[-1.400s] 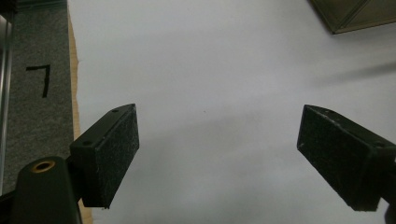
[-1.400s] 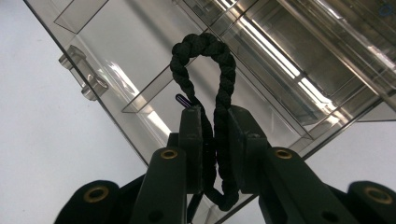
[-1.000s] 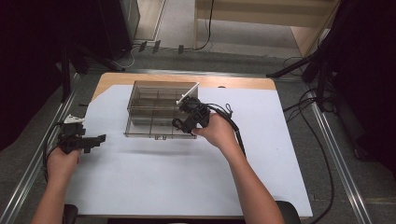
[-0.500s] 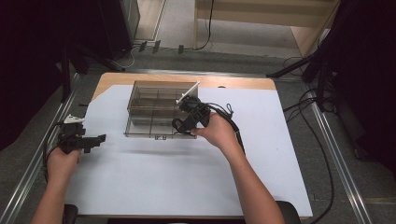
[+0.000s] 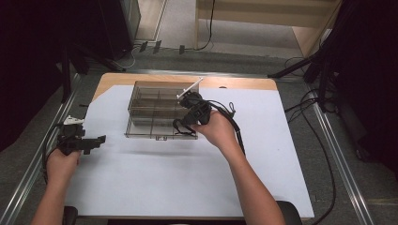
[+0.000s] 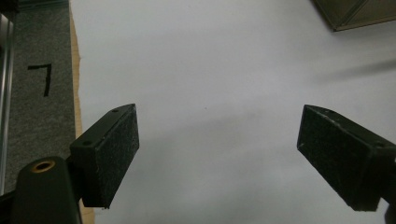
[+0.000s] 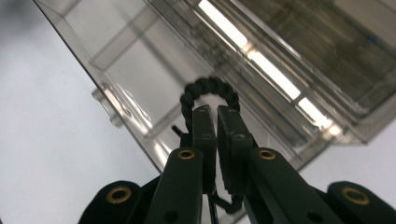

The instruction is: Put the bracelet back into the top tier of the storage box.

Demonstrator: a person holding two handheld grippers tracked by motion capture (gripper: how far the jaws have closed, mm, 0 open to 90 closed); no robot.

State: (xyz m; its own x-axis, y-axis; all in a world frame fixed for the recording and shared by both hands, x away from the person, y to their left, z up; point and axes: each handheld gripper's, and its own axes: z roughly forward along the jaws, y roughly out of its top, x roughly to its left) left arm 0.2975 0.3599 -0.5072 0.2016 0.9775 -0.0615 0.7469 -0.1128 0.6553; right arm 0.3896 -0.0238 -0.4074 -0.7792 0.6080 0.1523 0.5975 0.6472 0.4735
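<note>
Black felt-padded jaws of the left gripper (image 5: 96,139) stand wide apart over bare white counter (image 5: 187,187) at about 9 o'clock. Toward 12 o'clock, the right gripper (image 7: 216,112) has just closed its jaws on a black braided cord loop (image 7: 210,88), held over the near compartments of the clear smoky plastic divided box (image 5: 155,110).

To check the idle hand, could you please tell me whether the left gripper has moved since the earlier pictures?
No. The left gripper sits at the same spot by the white sheet's left edge, jaws open.

black "7" on grey floor (image 6: 39,79)
</note>
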